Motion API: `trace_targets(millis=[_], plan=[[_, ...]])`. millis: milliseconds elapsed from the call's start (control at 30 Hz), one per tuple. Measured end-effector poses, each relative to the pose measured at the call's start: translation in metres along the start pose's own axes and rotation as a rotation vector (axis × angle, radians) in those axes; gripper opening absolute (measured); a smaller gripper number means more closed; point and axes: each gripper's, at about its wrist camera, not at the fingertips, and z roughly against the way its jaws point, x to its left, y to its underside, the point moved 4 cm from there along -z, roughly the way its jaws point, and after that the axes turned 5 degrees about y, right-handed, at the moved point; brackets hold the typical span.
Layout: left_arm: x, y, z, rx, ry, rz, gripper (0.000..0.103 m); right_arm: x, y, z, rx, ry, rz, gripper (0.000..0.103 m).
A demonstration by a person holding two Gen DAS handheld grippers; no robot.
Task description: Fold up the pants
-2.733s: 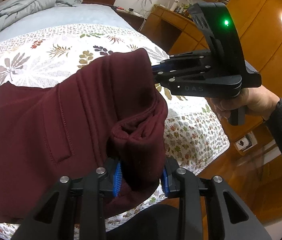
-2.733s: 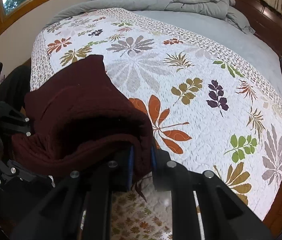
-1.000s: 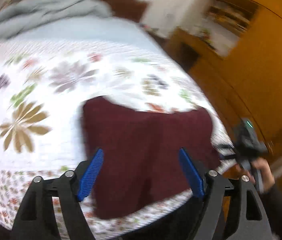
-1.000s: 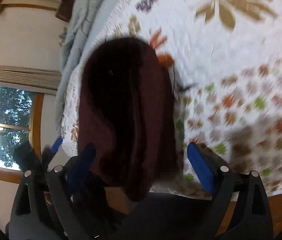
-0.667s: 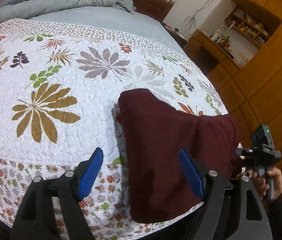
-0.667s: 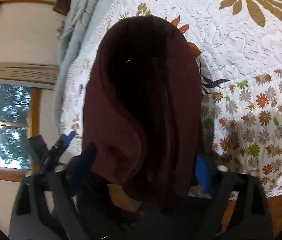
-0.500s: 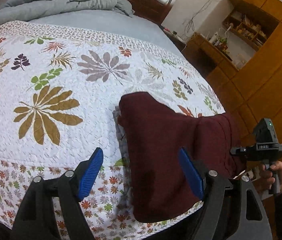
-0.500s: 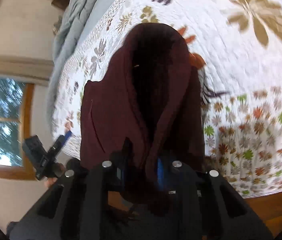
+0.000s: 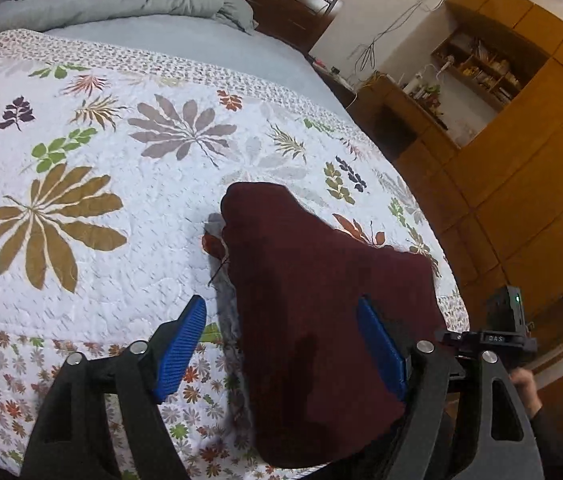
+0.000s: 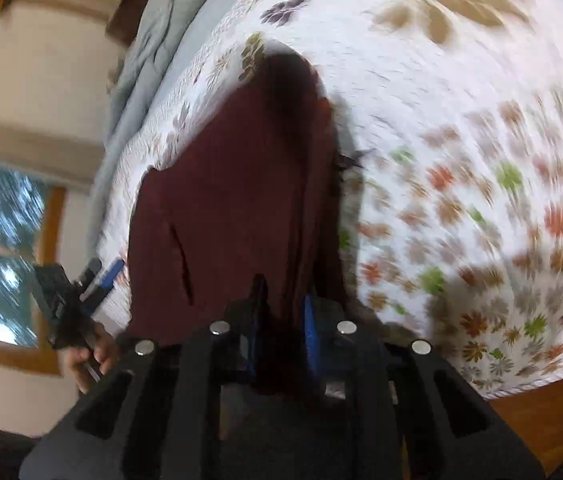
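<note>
Matt maroon cloth pants (image 9: 321, 312) on a stitched, leaf-printed cotton-like quilt (image 9: 129, 216); glossy varnished wood cabinets (image 9: 521, 152).

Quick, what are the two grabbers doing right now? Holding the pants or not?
Left gripper: open, holding nothing, poised above the maroon pants.
Right gripper: shut on the pants' near edge.

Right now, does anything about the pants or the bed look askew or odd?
Mildly: the folded maroon pants lie skewed at the quilt's corner, their near end overhanging the bed edge. The right gripper pinches that end. Nothing looks damaged.
</note>
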Motion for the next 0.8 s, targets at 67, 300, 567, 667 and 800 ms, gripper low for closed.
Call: trace_targets(millis=[67,300,567,667,800], plan=[[-0.005,-0.006,0.002,-0.023,0.018,0.002,0.078,0.005,-0.002,0.008,-0.034,-0.024,0.021,0.021],[-0.024,-0.050,-0.006,-0.047,0.261,0.048,0.078,0.012,-0.005,0.013,-0.004,0.011,0.049,0.032],[0.018,-0.062,-0.083,0.173,0.455,0.278,0.076,0.075,-0.047,0.035,-0.115,-0.098,0.137,0.050],[0.038,-0.058,-0.098,0.182,0.435,0.294,0.060,0.085,-0.061,0.002,-0.062,-0.181,0.134,0.050],[0.071,-0.046,-0.111,0.171,0.460,0.410,0.018,0.029,-0.047,-0.031,0.030,-0.182,0.008,0.000]])
